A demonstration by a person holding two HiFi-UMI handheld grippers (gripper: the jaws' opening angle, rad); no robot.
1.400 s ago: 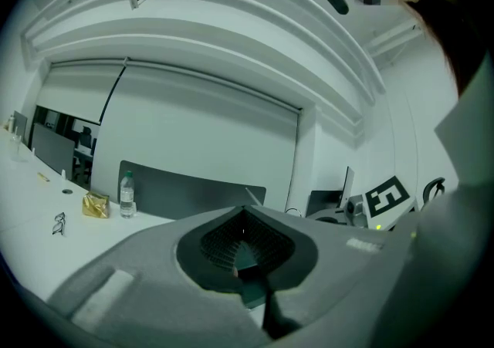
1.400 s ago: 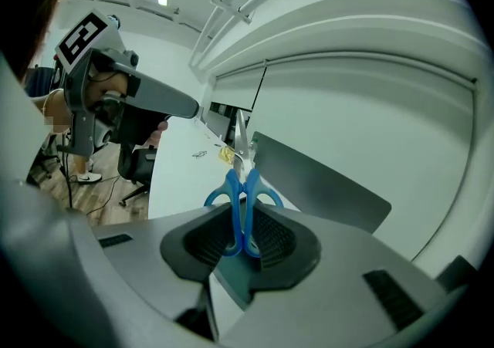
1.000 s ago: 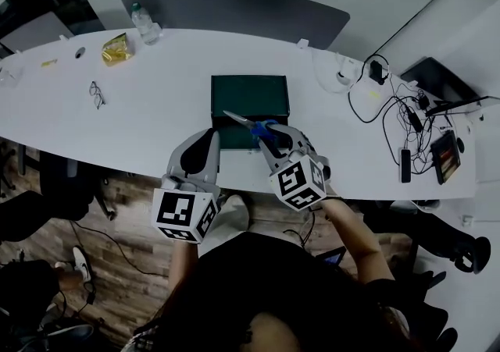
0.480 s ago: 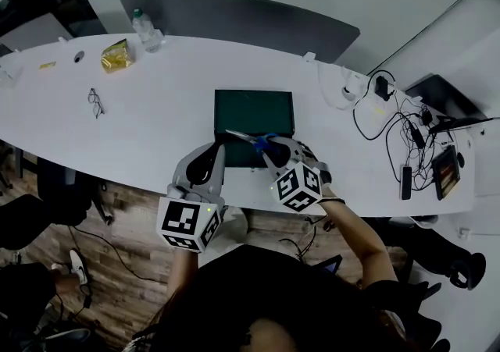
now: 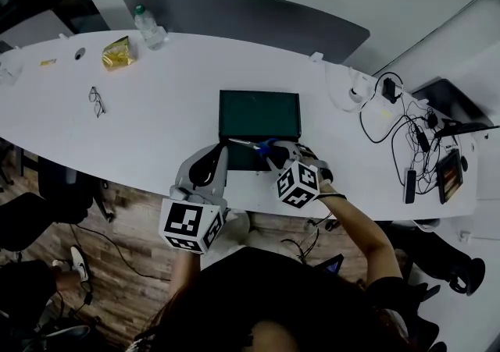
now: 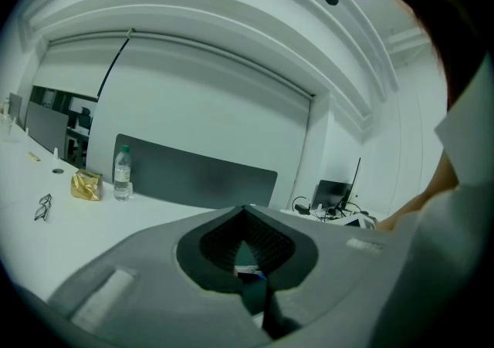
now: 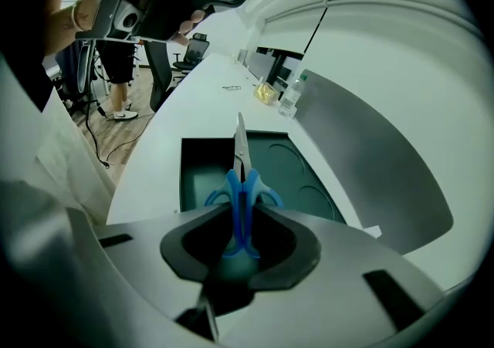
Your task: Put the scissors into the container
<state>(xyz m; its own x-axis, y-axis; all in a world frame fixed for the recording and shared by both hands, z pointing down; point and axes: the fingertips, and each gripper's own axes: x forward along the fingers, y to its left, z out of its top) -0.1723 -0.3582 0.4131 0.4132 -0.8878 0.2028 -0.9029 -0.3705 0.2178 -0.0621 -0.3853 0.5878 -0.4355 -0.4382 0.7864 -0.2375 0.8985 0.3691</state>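
Clamped scissors [image 7: 241, 180] by the handles in right gripper [image 7: 242, 224]; held left gripper [image 6: 247, 212] shut, empty. Needed blades-first lowering inside container [image 7: 297, 177] walls before release.

One pair of scissors [image 5: 256, 144], one container [image 5: 262, 112], one bottle [image 5: 146, 27], one yellow packet [image 5: 116, 51], two grippers (left gripper [image 5: 220, 154], right gripper [image 5: 275, 151])

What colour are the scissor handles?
Blue. The scissors show best in the right gripper view.

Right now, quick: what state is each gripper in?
Left gripper: closed, holding nothing.
Right gripper: closed on the scissors by their blue handles, blades pointing over the container.
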